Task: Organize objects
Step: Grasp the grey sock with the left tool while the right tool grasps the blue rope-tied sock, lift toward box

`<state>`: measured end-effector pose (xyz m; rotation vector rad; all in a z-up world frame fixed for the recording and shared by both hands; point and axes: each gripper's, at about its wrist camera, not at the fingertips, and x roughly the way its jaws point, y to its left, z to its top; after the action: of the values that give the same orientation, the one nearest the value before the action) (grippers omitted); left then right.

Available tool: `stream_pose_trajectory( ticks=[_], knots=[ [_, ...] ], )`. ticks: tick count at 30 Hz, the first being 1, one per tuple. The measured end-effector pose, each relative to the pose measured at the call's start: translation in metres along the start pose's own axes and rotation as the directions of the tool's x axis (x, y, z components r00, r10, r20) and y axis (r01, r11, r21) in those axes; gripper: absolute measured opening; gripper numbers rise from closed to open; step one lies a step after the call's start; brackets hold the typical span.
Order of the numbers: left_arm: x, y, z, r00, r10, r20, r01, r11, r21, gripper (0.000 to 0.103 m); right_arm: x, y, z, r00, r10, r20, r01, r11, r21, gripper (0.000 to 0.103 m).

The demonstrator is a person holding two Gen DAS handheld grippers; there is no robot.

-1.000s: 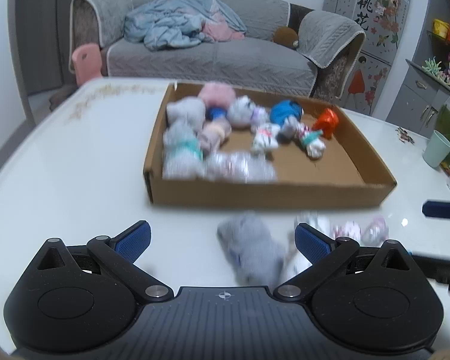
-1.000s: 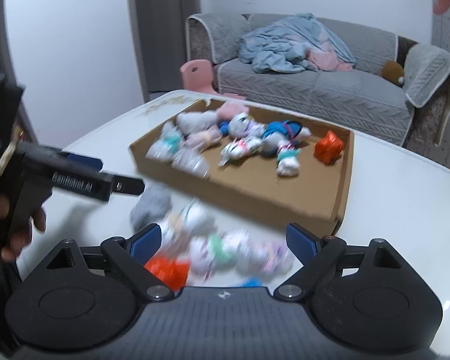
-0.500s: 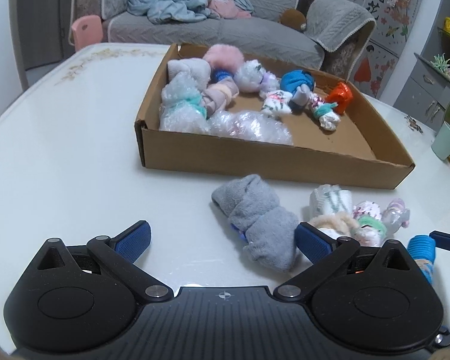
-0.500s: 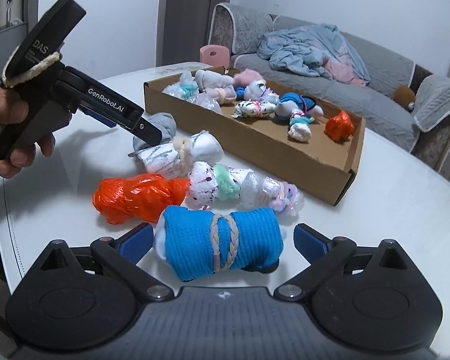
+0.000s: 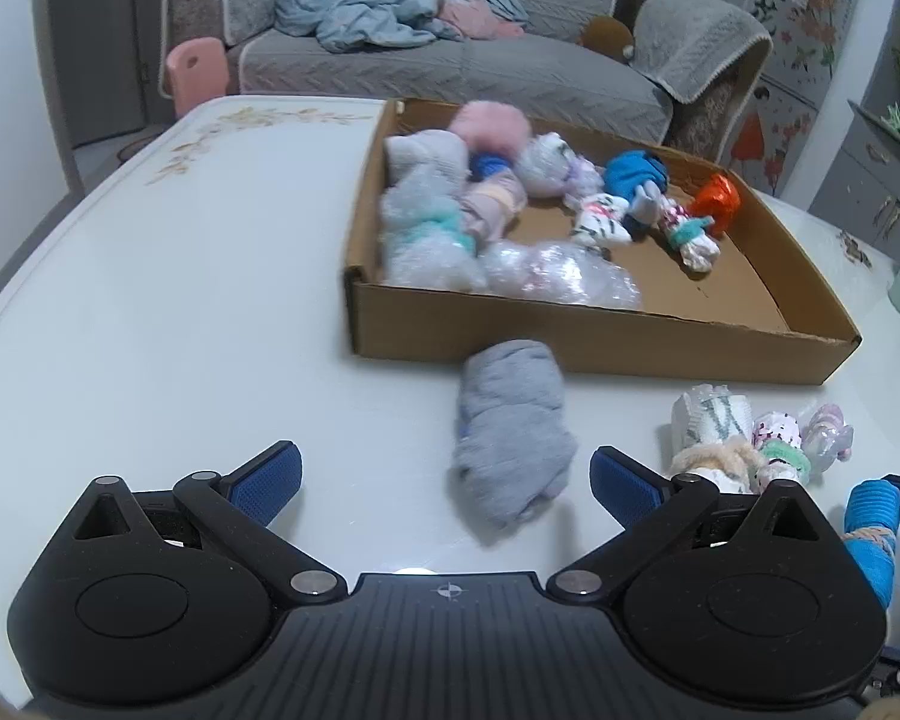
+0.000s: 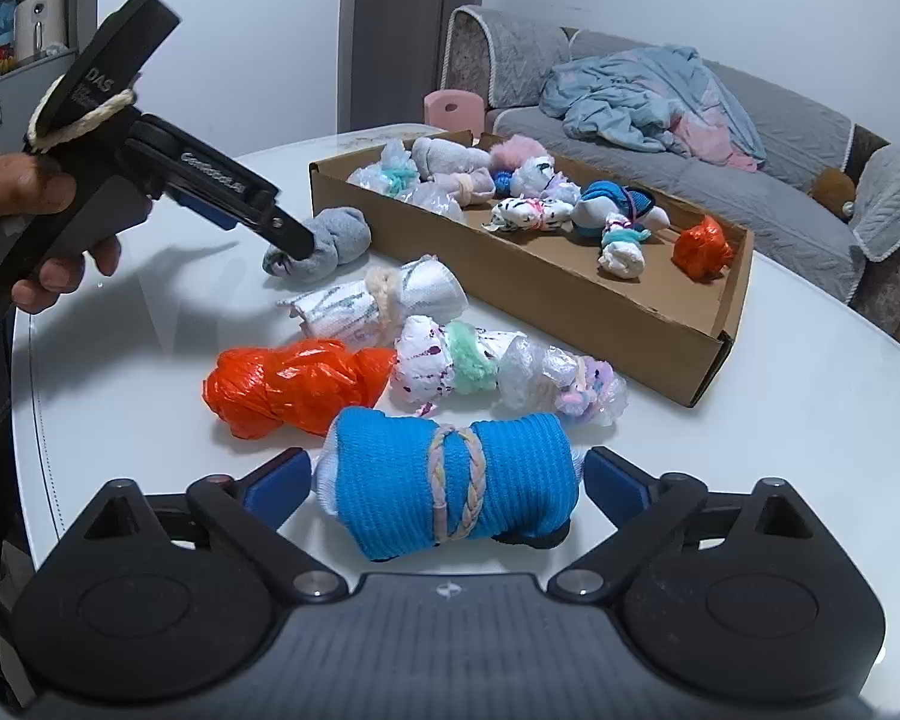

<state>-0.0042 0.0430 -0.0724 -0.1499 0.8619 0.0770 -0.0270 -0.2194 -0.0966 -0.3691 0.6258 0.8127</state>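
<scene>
My left gripper [image 5: 444, 471] stands wide and holds nothing; the grey sock roll [image 5: 510, 438] lies ahead between its fingers, on the white table [image 5: 150, 300] just short of the cardboard tray [image 5: 600, 348]. To its right lie a white patterned roll [image 6: 378, 306], an orange plastic bundle [image 6: 294, 384], a white roll with a green tie [image 6: 450, 366] and a clear plastic bundle [image 6: 564, 384], close together. My right gripper [image 6: 444, 477] has just been opening; its jaws are wide around the blue sock roll [image 6: 450, 492], pads not pressing. I judge this roll light, soft and compressible; take it across the middle, at the braided band [image 6: 456, 486]. The tray's near wall must be cleared, and its left part is already crowded.
</scene>
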Motion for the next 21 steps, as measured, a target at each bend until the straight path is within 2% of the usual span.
stream_pose_trajectory(
  ticks=[7, 10, 11, 12, 17, 21],
  knots=[
    [0.020, -0.004, 0.004, 1.000, 0.008, 0.004, -0.009, 0.999, 0.031, 0.097, 0.002, -0.007, -0.001, 0.999, 0.036, -0.003, -0.036, 0.999, 0.017, 0.096],
    [0.016, -0.003, 0.005, 1.000, -0.002, 0.019, 0.001, 0.998, 0.058, 0.075, 0.000, -0.008, -0.001, 0.999, 0.049, 0.007, -0.049, 0.998, 0.028, 0.087],
    [0.014, -0.003, 0.004, 1.000, -0.008, 0.027, 0.006, 0.997, 0.073, 0.052, -0.001, -0.007, -0.001, 0.999, 0.049, 0.010, -0.049, 0.998, 0.030, 0.084],
    [0.012, -0.004, 0.004, 1.000, -0.011, 0.029, 0.009, 0.996, 0.089, 0.046, -0.002, -0.008, -0.001, 0.999, 0.051, 0.012, -0.051, 0.998, 0.034, 0.082],
    [0.007, -0.004, 0.003, 0.999, -0.021, 0.038, 0.017, 0.994, 0.107, 0.045, -0.007, -0.010, -0.002, 0.999, 0.050, 0.020, -0.051, 0.998, 0.044, 0.078],
    [-0.011, -0.006, 0.008, 0.997, -0.037, 0.065, 0.030, 0.993, 0.115, 0.045, -0.025, -0.014, 0.003, 0.998, 0.034, 0.048, -0.036, 0.998, 0.044, 0.078]
  ],
)
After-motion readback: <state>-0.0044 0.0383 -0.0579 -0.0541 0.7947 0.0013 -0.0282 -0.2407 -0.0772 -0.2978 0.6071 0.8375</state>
